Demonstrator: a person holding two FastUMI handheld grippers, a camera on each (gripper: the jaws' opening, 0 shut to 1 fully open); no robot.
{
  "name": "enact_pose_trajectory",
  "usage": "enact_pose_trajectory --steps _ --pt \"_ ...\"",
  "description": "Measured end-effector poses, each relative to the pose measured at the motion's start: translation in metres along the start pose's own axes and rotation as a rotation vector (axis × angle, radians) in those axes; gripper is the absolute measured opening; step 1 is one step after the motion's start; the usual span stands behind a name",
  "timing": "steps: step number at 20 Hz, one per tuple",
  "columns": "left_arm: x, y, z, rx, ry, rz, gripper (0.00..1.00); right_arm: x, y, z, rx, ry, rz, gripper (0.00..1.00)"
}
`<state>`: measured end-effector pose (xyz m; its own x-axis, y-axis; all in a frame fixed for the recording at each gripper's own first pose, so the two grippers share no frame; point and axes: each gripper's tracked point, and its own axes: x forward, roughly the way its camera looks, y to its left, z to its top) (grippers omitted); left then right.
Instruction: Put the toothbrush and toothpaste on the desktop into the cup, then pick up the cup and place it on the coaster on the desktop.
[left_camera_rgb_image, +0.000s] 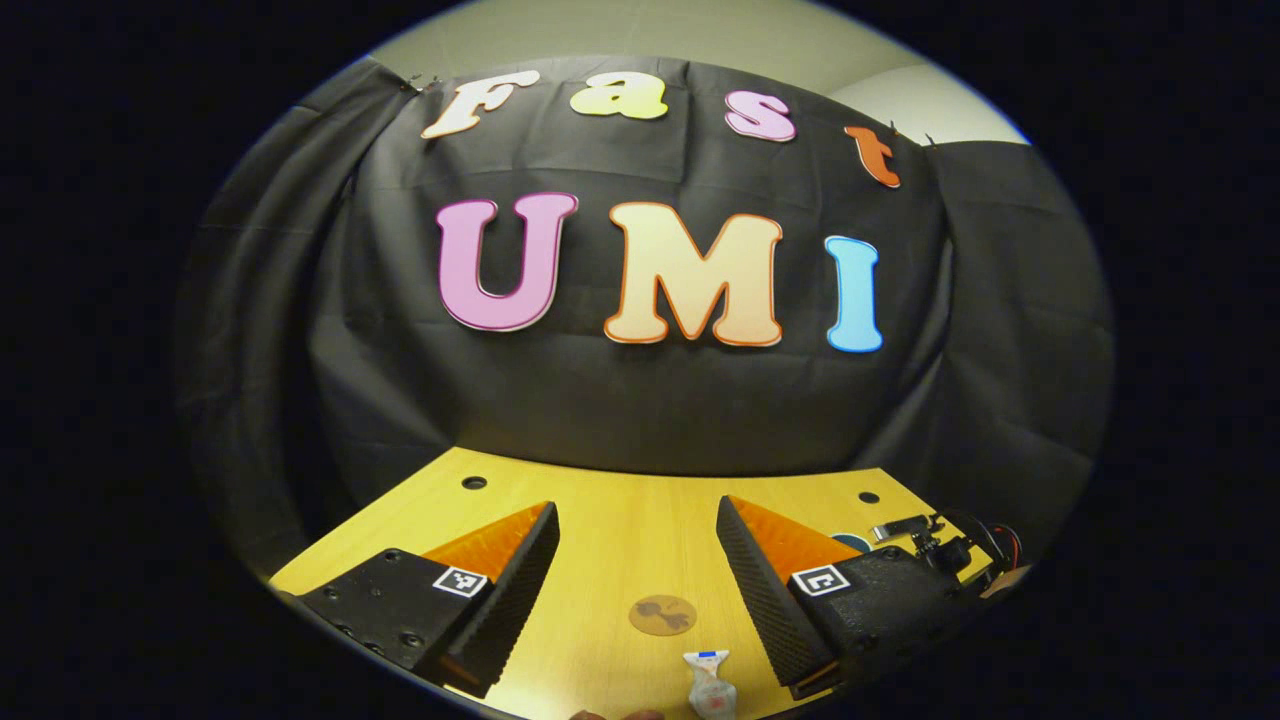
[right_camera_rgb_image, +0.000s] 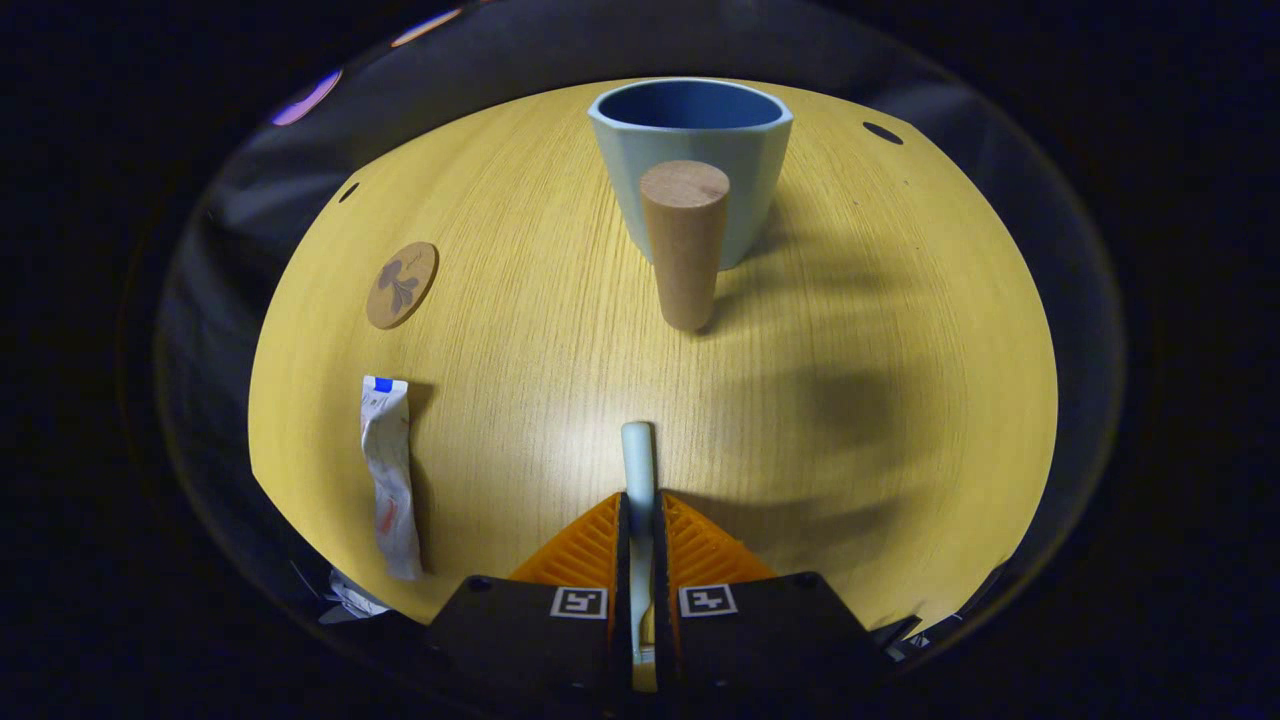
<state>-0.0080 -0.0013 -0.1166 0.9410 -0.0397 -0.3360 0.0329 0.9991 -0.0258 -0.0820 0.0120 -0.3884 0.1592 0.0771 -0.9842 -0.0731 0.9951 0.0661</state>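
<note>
In the right gripper view, my right gripper (right_camera_rgb_image: 638, 502) is shut on a pale toothbrush (right_camera_rgb_image: 637, 455), whose end sticks out forward above the wooden desktop (right_camera_rgb_image: 850, 330). Ahead stands a light blue cup (right_camera_rgb_image: 745, 150) with a wooden peg handle (right_camera_rgb_image: 685, 245) facing me. The round cork coaster (right_camera_rgb_image: 402, 284) lies to the left, and the crumpled white toothpaste tube (right_camera_rgb_image: 390, 480) lies nearer on the left. In the left gripper view, my left gripper (left_camera_rgb_image: 636, 515) is open and holds nothing above the desktop (left_camera_rgb_image: 620, 540), with the coaster (left_camera_rgb_image: 662, 615) and the toothpaste tube (left_camera_rgb_image: 708, 682) below and between its fingers.
The black cloth wall (left_camera_rgb_image: 660, 400) closes off the desk's far edge. Small dark holes (left_camera_rgb_image: 474, 483) sit near the desk's back corners. Black hardware with cables (left_camera_rgb_image: 940, 545) shows at the right of the left gripper view.
</note>
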Motion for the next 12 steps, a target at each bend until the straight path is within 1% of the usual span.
enact_pose_trajectory --steps 1,2,7,8,11,12 --pt "0.002 -0.007 -0.014 -0.005 0.048 -0.022 0.94 0.000 0.000 0.001 -0.004 -0.001 -0.003 0.12" --pt "0.005 -0.012 -0.028 -0.013 0.093 -0.038 0.94 0.000 0.000 0.001 -0.004 -0.002 -0.004 0.12" --pt "0.011 -0.022 -0.083 -0.068 0.265 -0.069 0.95 0.000 0.000 0.000 0.001 -0.006 0.003 0.12" --pt "0.013 -0.025 -0.093 -0.075 0.296 -0.078 0.94 0.000 0.000 0.001 0.000 -0.008 0.002 0.10" --pt "0.012 -0.032 -0.121 -0.091 0.394 -0.102 0.95 0.000 0.000 0.001 -0.006 -0.014 -0.003 0.10" --pt "0.012 -0.034 -0.130 -0.092 0.419 -0.108 0.95 0.000 0.000 0.001 -0.007 -0.014 -0.002 0.12"
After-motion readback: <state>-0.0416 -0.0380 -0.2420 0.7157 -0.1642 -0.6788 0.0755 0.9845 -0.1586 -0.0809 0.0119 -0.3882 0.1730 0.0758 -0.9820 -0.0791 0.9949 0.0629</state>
